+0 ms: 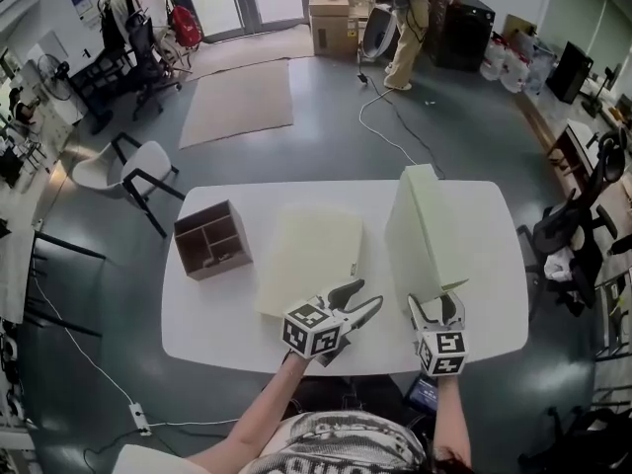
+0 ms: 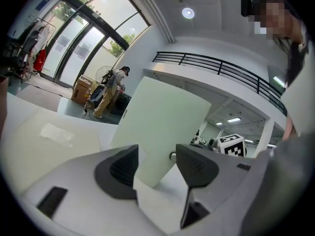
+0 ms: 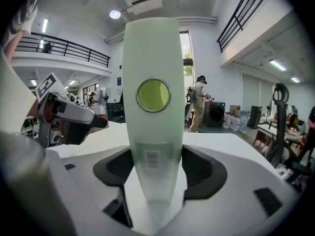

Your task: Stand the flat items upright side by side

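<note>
Two pale green flat file boxes are on the white table (image 1: 222,329). One box (image 1: 306,255) lies flat at the middle, also seen as a pale slab (image 2: 34,136) on the left in the left gripper view. The other box (image 1: 425,230) stands upright at the right, its spine (image 3: 152,58) with a round yellow hole facing me. My right gripper (image 1: 436,309) is shut on the bottom of that spine, a pad against each side (image 3: 155,173). My left gripper (image 1: 363,296) hovers open and empty by the flat box's near right corner, looking at the upright box (image 2: 162,127).
A brown wooden organiser (image 1: 210,240) with compartments stands at the table's left end. The table's near edge runs just under both grippers. Chairs (image 1: 133,166) stand on the floor to the left, a cable (image 1: 380,117) trails behind the table, and a person (image 1: 405,28) stands far back.
</note>
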A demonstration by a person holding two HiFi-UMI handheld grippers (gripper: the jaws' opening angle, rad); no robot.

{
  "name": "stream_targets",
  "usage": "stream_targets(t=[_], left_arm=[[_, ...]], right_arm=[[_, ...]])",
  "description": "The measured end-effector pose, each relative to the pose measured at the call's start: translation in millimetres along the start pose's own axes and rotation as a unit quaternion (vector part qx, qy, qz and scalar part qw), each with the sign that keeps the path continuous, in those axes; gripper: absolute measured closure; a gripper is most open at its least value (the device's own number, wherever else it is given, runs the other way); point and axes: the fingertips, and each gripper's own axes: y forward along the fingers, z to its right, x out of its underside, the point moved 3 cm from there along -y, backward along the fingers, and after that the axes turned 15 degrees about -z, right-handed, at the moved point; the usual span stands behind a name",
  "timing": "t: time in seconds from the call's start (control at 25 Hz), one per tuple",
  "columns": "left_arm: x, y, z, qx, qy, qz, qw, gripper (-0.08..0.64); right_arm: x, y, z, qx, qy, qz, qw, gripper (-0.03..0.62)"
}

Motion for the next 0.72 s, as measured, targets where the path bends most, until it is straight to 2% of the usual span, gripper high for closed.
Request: stream_targets(t=[0.36, 0.72], left_arm=[[2, -21, -19, -0.042, -0.006, 0.006, 0.9991, 0.327], [6, -44, -31, -0.073, -0.021, 0.023, 0.9968, 0.325]], right_arm=[[-25, 30, -1, 0.037, 0.028, 0.002, 0.999, 0.287], [-37, 43, 0, 0.038, 0.029, 0.006, 0.999, 0.285]])
